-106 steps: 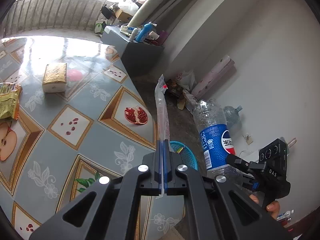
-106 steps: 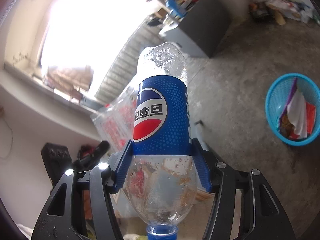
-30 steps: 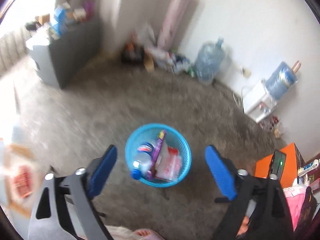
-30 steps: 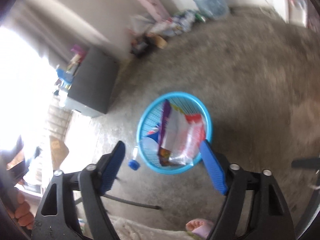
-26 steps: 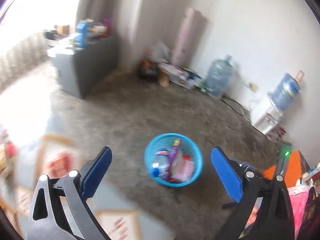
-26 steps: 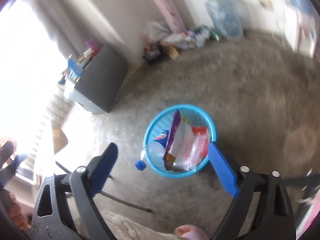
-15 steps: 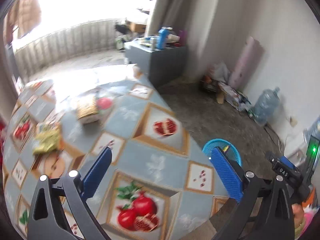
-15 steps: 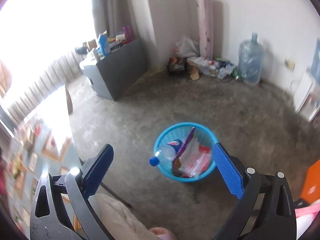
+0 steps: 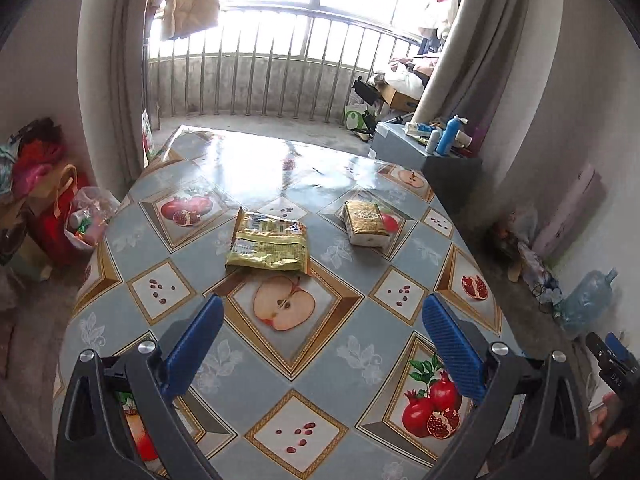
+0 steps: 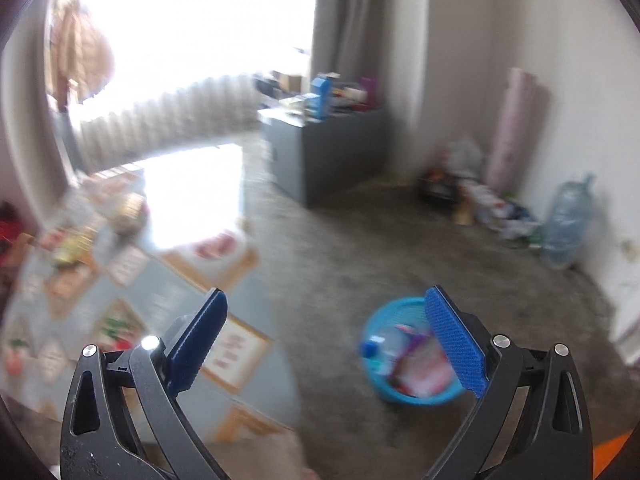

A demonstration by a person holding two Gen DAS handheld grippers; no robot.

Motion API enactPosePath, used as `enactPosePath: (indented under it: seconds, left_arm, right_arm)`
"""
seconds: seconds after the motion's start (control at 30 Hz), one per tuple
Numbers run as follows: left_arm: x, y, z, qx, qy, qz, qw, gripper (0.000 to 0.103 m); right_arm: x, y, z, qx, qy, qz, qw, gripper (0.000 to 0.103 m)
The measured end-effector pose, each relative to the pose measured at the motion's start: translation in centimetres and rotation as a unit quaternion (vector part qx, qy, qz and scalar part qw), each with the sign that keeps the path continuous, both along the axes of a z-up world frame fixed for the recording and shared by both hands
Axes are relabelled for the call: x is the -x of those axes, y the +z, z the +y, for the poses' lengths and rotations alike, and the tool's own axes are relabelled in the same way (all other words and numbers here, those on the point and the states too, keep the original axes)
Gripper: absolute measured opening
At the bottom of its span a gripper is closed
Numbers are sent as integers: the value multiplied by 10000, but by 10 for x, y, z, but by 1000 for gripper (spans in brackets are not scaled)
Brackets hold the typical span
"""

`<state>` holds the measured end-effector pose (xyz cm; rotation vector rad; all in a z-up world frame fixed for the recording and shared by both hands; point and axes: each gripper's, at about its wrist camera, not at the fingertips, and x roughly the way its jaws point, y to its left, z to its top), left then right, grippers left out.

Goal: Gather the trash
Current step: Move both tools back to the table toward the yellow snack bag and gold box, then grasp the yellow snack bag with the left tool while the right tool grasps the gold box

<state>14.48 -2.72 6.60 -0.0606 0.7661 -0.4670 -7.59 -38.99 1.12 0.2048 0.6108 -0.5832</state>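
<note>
My left gripper [image 9: 320,324] is open and empty above the near part of the fruit-patterned table [image 9: 352,344]. A flat yellow-green snack wrapper [image 9: 270,244] lies on the table ahead of it. A gold tissue pack [image 9: 365,222] lies to its right. My right gripper [image 10: 326,320] is open and empty, off the table's right edge. In the blurred right wrist view the blue basket [image 10: 376,388] stands on the floor, holding a plastic bottle [image 10: 380,350] and wrappers [image 10: 420,368]. The right gripper's body shows at the left wrist view's right edge [image 9: 612,364].
A grey cabinet [image 9: 436,160] with bottles on top stands beyond the table's far right corner. Bags [image 9: 52,208] are piled left of the table. A large water jug [image 10: 566,224] and clutter line the right wall. The table's edge [image 10: 276,360] runs left of the basket.
Both grippers let go of their trash over the basket; the bottle and the plastic bag lie in it. The left gripper has swung back over the table. The right view is swinging left toward the table.
</note>
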Motion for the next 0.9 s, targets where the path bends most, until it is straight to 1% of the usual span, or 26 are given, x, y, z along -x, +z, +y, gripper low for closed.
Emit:
enactPosePath:
  seconds: [0.07,0.13,0.17,0.2,0.27,0.33,0.37,0.43,0.47,0.53,0.57,0.67,0.7,0.73,0.77,0.8,0.83,0.87,0.9]
  left_arm:
    - [-11,0,11,254,-20,56,9997,97]
    - [-25,0,18,576,-171,-35,9982,97]
    - [-34,1,17,639,-174,-87,9978,97]
    - [-44,0,19,623,-104,-126,9979,97]
    - [-72,-7,16,364,-10,-203,9991,97]
    - [-99,-22,14,108,-59,-277,9995,97]
    - [-112,-30,13,1,-42,-242,9997,97]
    - [-138,-50,10,-131,-96,15,9999,97]
    - [-150,-61,7,-218,-141,167,9995,93]
    - [-166,-81,3,-348,-190,399,9984,85]
    - [-173,-90,1,-429,-174,515,9976,78]
    - [-185,-110,-5,-489,-243,764,9956,64]
    - [-187,-116,-7,-553,-231,816,9949,60]
    - [-188,-120,-10,-637,-208,799,9945,57]
    - [-187,-119,-11,-689,-207,662,9952,51]
    - [-187,-120,-14,-782,-249,633,9946,49]
    - [-186,-120,-17,-913,-240,515,9942,41]
    - [-185,-121,-20,-1038,-227,430,9934,36]
    - [-183,-121,-22,-1149,-228,345,9925,34]
  right_arm:
    - [-19,8,5,-72,291,-136,9995,95]
    - [-46,14,11,-129,659,-158,9976,95]
    - [-64,18,16,-154,879,-185,9958,95]
    - [-79,19,20,-198,1077,-226,9937,95]
    - [-115,20,26,-382,1532,-305,9870,95]
    - [-157,15,33,-637,1877,-221,9799,95]
    - [-180,10,37,-801,2039,-162,9756,95]
    - [-220,0,43,-1068,2248,-46,9685,94]
    - [-244,-8,46,-1149,2327,75,9657,94]
    - [-275,-18,56,-1279,2440,264,9610,90]
    - [-290,-24,60,-1337,2486,370,9586,90]
    - [-325,-48,66,-1497,2520,714,9534,87]
    - [-334,-56,68,-1539,2526,842,9515,85]
    - [-339,-62,69,-1554,2535,944,9501,84]
    - [-348,-70,71,-1534,2556,1074,9485,83]
    - [-350,-75,72,-1491,2547,1162,9484,79]
    - [-354,-79,74,-1451,2535,1265,9480,75]
    - [-357,-83,75,-1462,2559,1372,9457,75]
    - [-357,-82,76,-1409,2596,1314,9463,69]
